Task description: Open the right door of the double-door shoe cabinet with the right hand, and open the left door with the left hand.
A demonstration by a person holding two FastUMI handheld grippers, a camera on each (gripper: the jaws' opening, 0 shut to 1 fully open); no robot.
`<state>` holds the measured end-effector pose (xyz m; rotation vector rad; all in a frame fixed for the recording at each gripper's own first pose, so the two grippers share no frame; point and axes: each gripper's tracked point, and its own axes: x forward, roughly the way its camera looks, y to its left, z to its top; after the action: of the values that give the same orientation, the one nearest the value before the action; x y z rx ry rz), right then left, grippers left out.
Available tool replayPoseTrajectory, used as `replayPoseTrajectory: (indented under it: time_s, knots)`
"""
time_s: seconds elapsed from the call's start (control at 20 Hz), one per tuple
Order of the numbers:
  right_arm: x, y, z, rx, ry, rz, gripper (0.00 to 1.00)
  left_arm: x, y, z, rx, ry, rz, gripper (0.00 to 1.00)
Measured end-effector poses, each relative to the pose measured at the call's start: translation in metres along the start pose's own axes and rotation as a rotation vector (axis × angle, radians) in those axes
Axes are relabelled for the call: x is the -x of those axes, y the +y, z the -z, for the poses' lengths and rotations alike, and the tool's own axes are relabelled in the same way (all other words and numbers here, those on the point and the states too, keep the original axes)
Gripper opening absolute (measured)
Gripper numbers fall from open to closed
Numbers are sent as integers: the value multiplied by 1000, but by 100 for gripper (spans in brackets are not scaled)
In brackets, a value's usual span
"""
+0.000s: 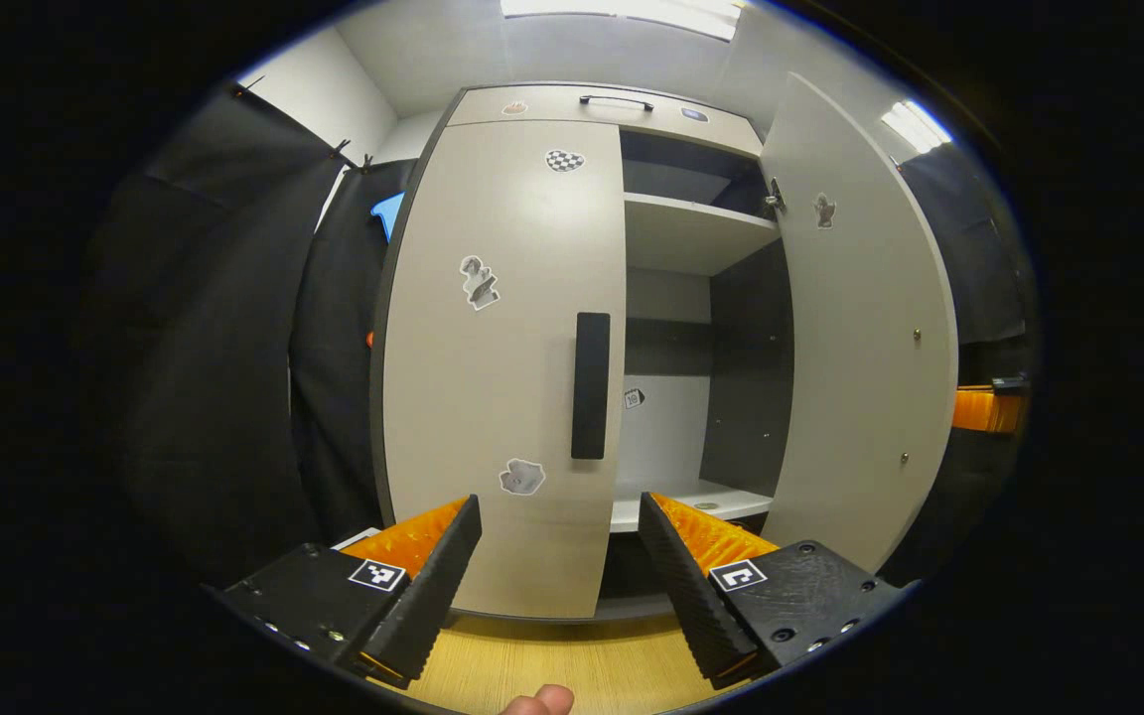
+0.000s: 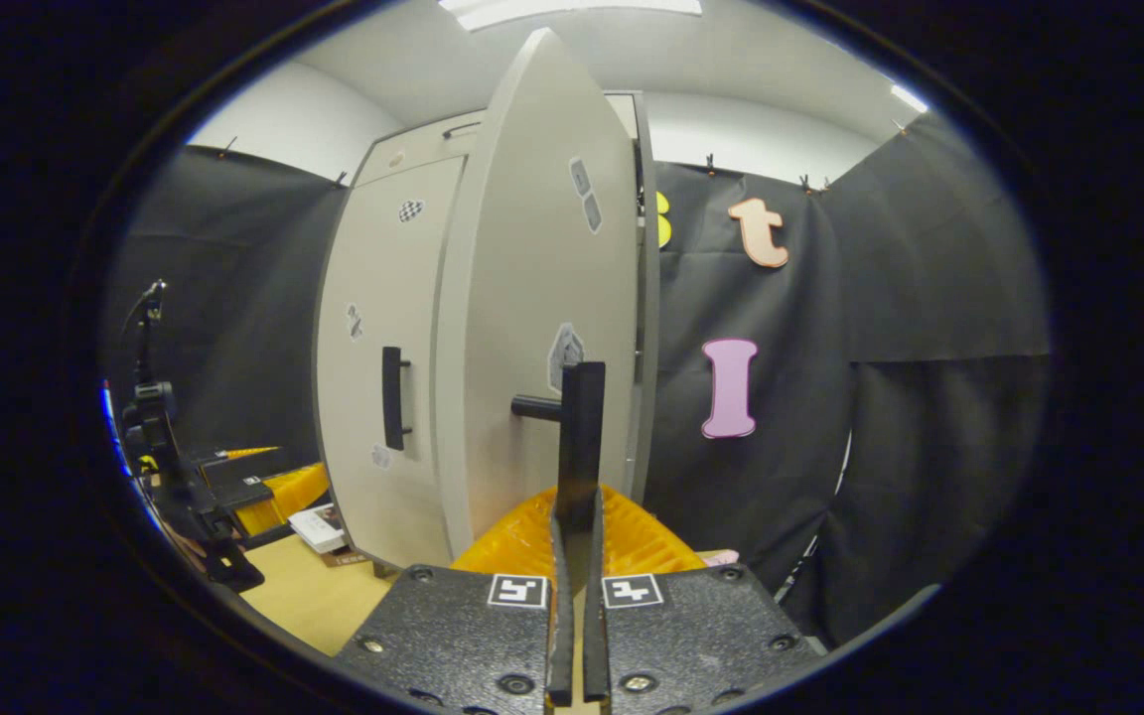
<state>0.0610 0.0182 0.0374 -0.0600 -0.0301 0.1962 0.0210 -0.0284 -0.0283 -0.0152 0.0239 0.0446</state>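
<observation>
A: How is the right door point(image 2: 542, 328) held?
B: Its handle point(image 2: 580, 437) is pinched between the pressed-together fingers of the right gripper point(image 2: 573, 556); the door is swung well open.
A: And the left door point(image 1: 502, 367)?
B: It is shut. The left gripper point(image 1: 560, 556) is held in front, fingers spread, not touching.
A: What is needed?
B: The spread fingers are best brought around the left handle point(image 1: 590, 385), closed squarely, then pulled along the hinge's arc.

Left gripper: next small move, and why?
Probably ease the left gripper forward to straddle the left door handle. Its fingers are open and short of it; the left door is shut, while the right door already stands open.
</observation>
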Motion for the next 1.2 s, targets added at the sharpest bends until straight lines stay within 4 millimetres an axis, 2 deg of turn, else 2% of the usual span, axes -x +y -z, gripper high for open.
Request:
replayPoseTrajectory:
  time_s: [0.35,0.6,0.75,0.8,0.9,1.0,1.05,1.1,1.2]
  knots:
    - [-3,-59,1,-6,-5,107,4,-12,-5,8,16,10,-13,95]
    - [-9,-59,4,-17,-25,80,4,-13,0,13,12,22,-37,95]
    - [3,-60,7,-22,-14,112,4,-10,5,13,28,26,-38,95]
    - [11,-58,9,3,-24,133,4,-8,9,14,34,26,-43,95]
    - [42,-48,17,33,-27,148,4,-7,16,16,35,27,-52,95]
    - [73,-27,20,6,-32,118,4,-4,21,18,22,30,-65,95]
    - [83,-13,15,-11,-56,92,4,-3,24,16,13,20,-71,95]
    - [87,-4,13,-26,-74,87,4,-3,25,12,5,9,-74,95]
    - [81,9,10,-28,-90,89,4,-2,25,12,3,7,-69,95]
